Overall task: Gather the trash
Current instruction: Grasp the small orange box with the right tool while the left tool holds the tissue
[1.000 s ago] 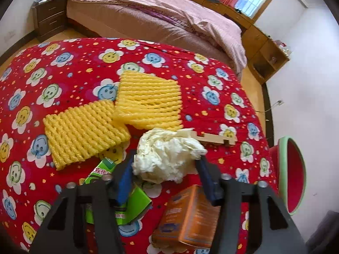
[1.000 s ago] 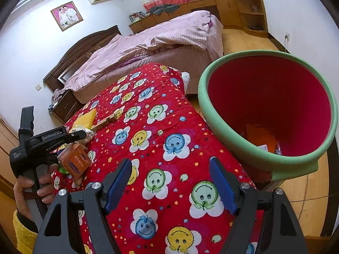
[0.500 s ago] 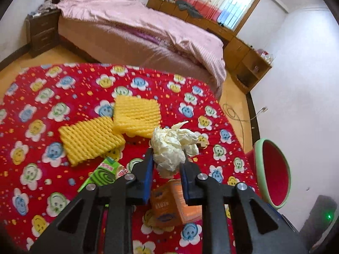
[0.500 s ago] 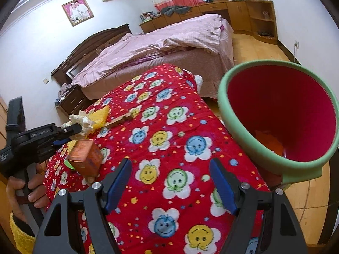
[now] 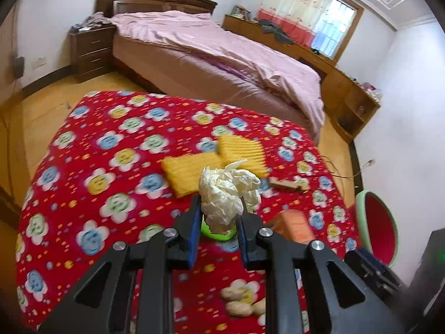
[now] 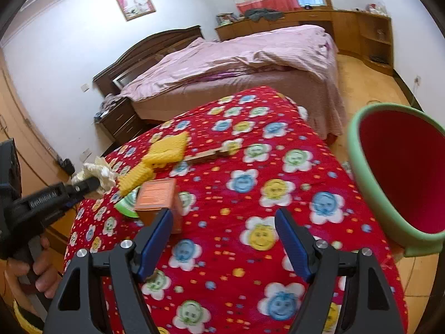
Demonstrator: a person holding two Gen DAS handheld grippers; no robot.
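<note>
My left gripper [image 5: 218, 222] is shut on a crumpled cream paper wad [image 5: 226, 194], lifted above the red flowered table cover [image 5: 111, 172]. In the right wrist view that same gripper [image 6: 91, 185] shows at the left with the paper wad [image 6: 96, 171], a hand gripping its handle. My right gripper [image 6: 224, 239] stands open over the cover with nothing between its fingers. An orange box [image 6: 158, 197], a green wrapper [image 6: 128, 201], two yellow foam nets [image 6: 167, 150] and a wooden piece [image 6: 207, 156] lie on the cover. The red bin with a green rim [image 6: 358, 167] stands at the right.
Peanuts [image 5: 244, 303] lie on the cover near my left gripper. A bed with a pink quilt [image 5: 222, 47] stands behind the table, a nightstand [image 5: 91, 50] beside it. A cable [image 5: 345, 175] trails on the wooden floor near the bin [image 5: 378, 222].
My left gripper closed on the paper wad and lifted it off the cover, pulling back. My right gripper swung left away from the bin, still open.
</note>
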